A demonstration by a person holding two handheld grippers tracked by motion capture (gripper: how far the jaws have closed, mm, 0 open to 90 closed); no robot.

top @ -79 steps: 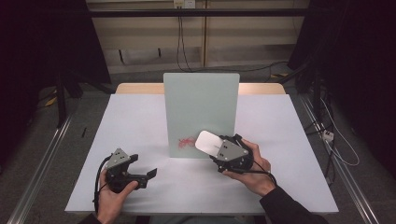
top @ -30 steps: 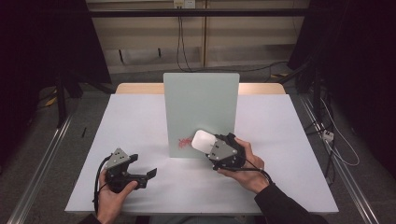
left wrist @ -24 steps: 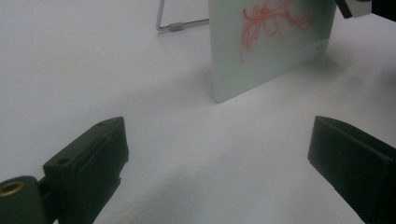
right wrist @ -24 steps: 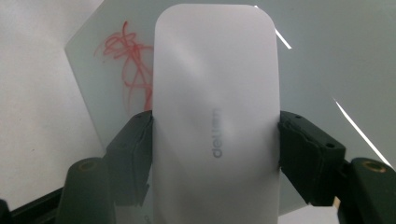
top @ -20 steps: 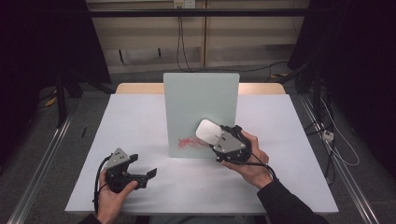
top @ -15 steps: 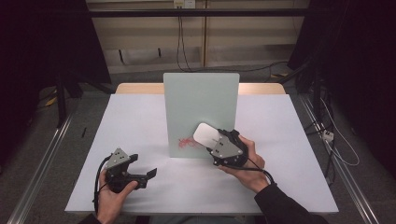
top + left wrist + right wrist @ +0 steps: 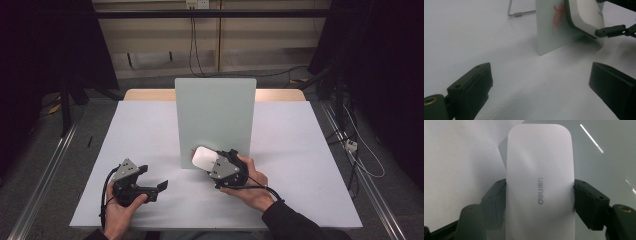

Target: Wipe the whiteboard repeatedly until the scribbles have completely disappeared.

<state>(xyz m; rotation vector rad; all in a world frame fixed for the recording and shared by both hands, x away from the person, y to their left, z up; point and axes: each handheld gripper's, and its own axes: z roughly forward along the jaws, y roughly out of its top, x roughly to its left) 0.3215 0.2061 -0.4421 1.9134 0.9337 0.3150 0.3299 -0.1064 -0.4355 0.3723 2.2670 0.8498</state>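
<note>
A pale green whiteboard (image 7: 215, 115) stands upright at the middle of the white table (image 7: 300, 150). Red marker scribbles (image 7: 559, 15) sit near its lower left corner. My right gripper (image 7: 210, 162) is shut on a white rectangular board eraser (image 7: 204, 158), which lies against the board's lower left, over the scribbles. In the right gripper view the eraser (image 7: 540, 187) fills the middle, clamped between both black fingers (image 7: 587, 200), with the board (image 7: 604, 157) behind it. My left gripper (image 7: 152, 178) rests on the table at front left, open, with nothing between its fingers (image 7: 471, 85).
A wire stand (image 7: 520, 13) props the board from behind. Cables (image 7: 360, 155) trail over the floor right of the table, and a metal rail (image 7: 45, 175) runs along its left side. A wooden strip (image 7: 145, 94) edges the table's far side.
My right gripper has slid the eraser down and to the left over the board, onto the red scribbles. The left gripper has stayed still.
</note>
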